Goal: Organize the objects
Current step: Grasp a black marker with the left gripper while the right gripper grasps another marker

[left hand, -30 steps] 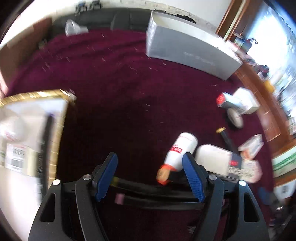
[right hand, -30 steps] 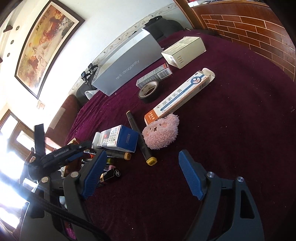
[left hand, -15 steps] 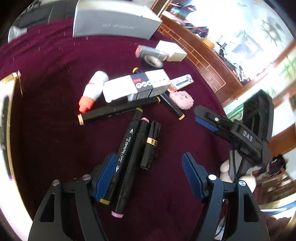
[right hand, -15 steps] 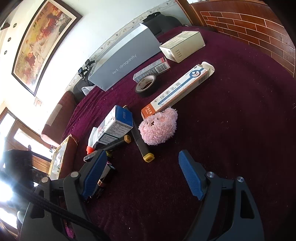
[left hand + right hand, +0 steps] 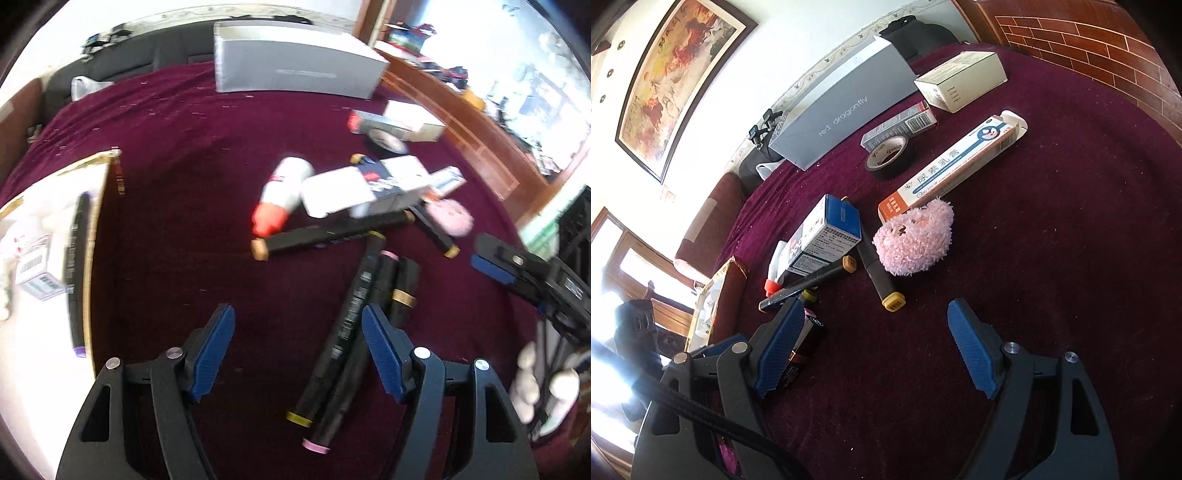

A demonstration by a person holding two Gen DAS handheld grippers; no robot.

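Note:
My left gripper (image 5: 300, 350) hangs open over the dark red cloth. A black marker with a yellow cap (image 5: 345, 321) lies between its fingers close to the right pad, untouched. A pink-capped marker (image 5: 369, 314) and a black tube with a gold band (image 5: 402, 291) lie beside it. A gold-rimmed tray (image 5: 88, 266) at the left holds a purple-capped marker (image 5: 75, 266) and a small box (image 5: 35, 269). My right gripper (image 5: 875, 350) stands open over bare cloth, just short of a pink plush (image 5: 912, 240) and a yellow-capped marker (image 5: 879, 277).
A white bottle with a red cap (image 5: 280, 195), a blue and white box (image 5: 831, 229) and another marker (image 5: 325, 236) lie mid-table. Farther back are a long ointment box (image 5: 956, 166), a tape roll (image 5: 890, 157), a cream box (image 5: 960, 79) and a big grey box (image 5: 842, 107).
The left gripper swung from the tray's edge to above the markers, then shifted back left, so the tray shows again. It stays open. The right gripper has kept still.

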